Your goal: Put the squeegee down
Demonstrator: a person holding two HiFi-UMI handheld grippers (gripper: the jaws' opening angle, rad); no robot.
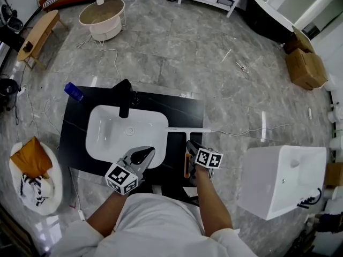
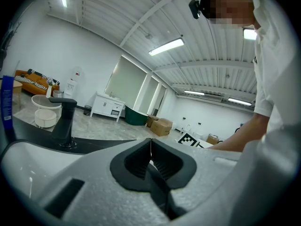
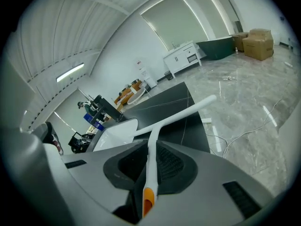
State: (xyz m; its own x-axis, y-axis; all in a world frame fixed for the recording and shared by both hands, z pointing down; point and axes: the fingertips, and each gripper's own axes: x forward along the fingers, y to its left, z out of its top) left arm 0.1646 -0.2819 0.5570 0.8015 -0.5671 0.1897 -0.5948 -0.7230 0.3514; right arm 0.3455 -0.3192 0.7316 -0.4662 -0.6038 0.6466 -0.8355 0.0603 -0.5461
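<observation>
The squeegee (image 1: 187, 130) is white and T-shaped, with an orange handle end. Its blade hangs over the black countertop (image 1: 182, 108), just right of the white sink (image 1: 107, 135). My right gripper (image 1: 188, 146) is shut on its handle. In the right gripper view the handle (image 3: 151, 149) runs up between the jaws to the crossbar. My left gripper (image 1: 146, 153) hovers over the sink's front edge. The left gripper view shows this gripper (image 2: 150, 142) shut with nothing in it.
A black faucet (image 1: 125, 98) stands behind the sink, and a blue bottle (image 1: 74, 91) sits at the counter's back left corner. A white basin unit (image 1: 281, 178) stands to the right. Cables lie on the marble floor. A bag (image 1: 32, 170) lies at the left.
</observation>
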